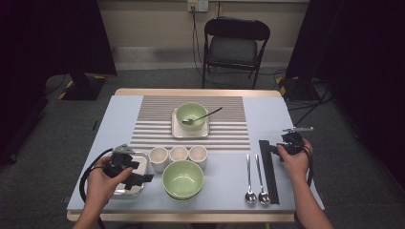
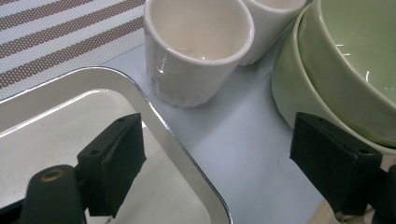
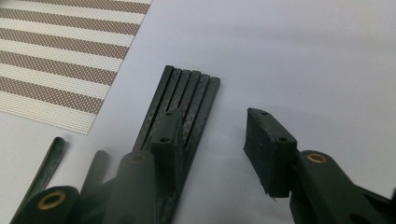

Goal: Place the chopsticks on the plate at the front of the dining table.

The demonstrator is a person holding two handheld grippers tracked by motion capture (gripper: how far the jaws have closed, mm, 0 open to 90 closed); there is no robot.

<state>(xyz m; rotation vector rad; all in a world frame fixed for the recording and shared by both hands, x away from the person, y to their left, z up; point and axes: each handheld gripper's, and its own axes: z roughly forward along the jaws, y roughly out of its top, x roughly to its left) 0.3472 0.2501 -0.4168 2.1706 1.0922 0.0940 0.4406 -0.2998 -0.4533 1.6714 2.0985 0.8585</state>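
Beside the row of black chopsticks (image 3: 180, 116), my right gripper (image 3: 212, 135) unclenched, nothing grasped, my left gripper (image 2: 215, 154) released over the silver metal tray's (image 2: 154, 107) rim

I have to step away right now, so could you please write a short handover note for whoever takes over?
Left tongs: open, straddling the near right rim of the metal tray, not gripping.
Right tongs: open, one jaw over the far end of the black chopsticks, nothing held.
Set out: bowl with spoon on the striped mat.
Left: stacked bowls, three cups, two spoons, tray and chopsticks.
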